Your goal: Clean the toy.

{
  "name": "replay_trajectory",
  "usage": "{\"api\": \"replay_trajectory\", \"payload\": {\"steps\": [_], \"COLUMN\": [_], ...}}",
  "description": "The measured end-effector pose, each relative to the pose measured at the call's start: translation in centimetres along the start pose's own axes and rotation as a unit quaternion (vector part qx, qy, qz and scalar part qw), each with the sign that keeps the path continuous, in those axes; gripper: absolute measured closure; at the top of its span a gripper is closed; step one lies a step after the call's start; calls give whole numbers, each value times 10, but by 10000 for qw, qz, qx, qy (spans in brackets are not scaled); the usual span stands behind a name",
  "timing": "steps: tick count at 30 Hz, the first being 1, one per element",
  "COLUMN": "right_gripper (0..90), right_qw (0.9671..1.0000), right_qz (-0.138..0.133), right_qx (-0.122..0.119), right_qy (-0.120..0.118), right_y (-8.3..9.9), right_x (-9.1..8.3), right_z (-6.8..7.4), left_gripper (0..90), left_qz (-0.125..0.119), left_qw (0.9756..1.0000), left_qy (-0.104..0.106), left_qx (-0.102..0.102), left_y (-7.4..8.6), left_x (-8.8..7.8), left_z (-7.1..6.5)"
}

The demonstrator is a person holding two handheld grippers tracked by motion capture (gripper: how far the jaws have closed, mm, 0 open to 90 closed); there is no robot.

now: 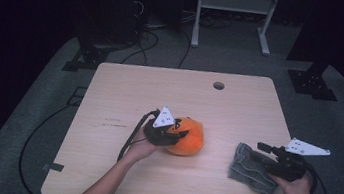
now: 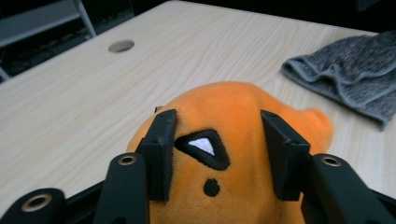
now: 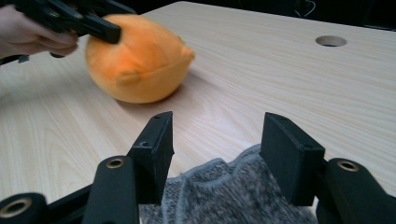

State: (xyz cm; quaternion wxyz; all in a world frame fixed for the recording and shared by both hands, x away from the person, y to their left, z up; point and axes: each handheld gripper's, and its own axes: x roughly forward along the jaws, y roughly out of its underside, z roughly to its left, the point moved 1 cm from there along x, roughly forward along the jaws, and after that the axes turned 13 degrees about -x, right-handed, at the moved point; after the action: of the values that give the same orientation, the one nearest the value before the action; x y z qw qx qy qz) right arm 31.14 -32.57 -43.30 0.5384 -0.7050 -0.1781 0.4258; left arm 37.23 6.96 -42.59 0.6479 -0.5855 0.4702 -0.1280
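- Left gripper (image 1: 175, 134) clamps its black jaws on either side of the orange plush toy (image 1: 188, 137), which sits near the middle of the wooden table (image 1: 125, 91).
- Right gripper (image 1: 263, 148), at the table's right edge, has its jaws parted over the crumpled grey cloth (image 1: 248, 170), pads not pressing it.

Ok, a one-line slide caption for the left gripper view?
Left tool clamped on the orange plush toy on the wooden table, grey cloth lying beyond.
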Motion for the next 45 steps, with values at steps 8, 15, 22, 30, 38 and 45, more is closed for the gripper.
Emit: {"api": "replay_trajectory", "payload": {"steps": [8, 15, 22, 30, 38, 45], "right_gripper": [423, 418, 405, 402, 400, 395], "right_qw": [9999, 9999, 10000, 9999, 10000, 10000], "right_qz": [-75, -95, -53, -72, -77, -71], "right_qx": [-90, -82, -76, -70, -63, -47], "right_qy": [-45, -51, -15, -19, 4, 30], "right_y": [-5, -9, -10, -11, -11, -10], "right_x": [1, 3, 5, 5, 4, 2], "right_z": [4, 5, 6, 6, 7, 6], "left_gripper": [277, 216, 190, 166, 165, 164], "left_qz": [-130, -205, -227, -218, -193, -171], "left_qw": [9996, 9987, 9980, 9970, 9962, 9957], "left_qy": [-9, -174, -242, -351, -453, -513], "left_qx": [-269, -428, -536, -659, -722, -751], "left_y": [-2, 3, 10, 20, 33, 41], "left_x": [-20, -41, -58, -72, -84, -92], "left_z": [6, 17, 23, 30, 34, 36]}}
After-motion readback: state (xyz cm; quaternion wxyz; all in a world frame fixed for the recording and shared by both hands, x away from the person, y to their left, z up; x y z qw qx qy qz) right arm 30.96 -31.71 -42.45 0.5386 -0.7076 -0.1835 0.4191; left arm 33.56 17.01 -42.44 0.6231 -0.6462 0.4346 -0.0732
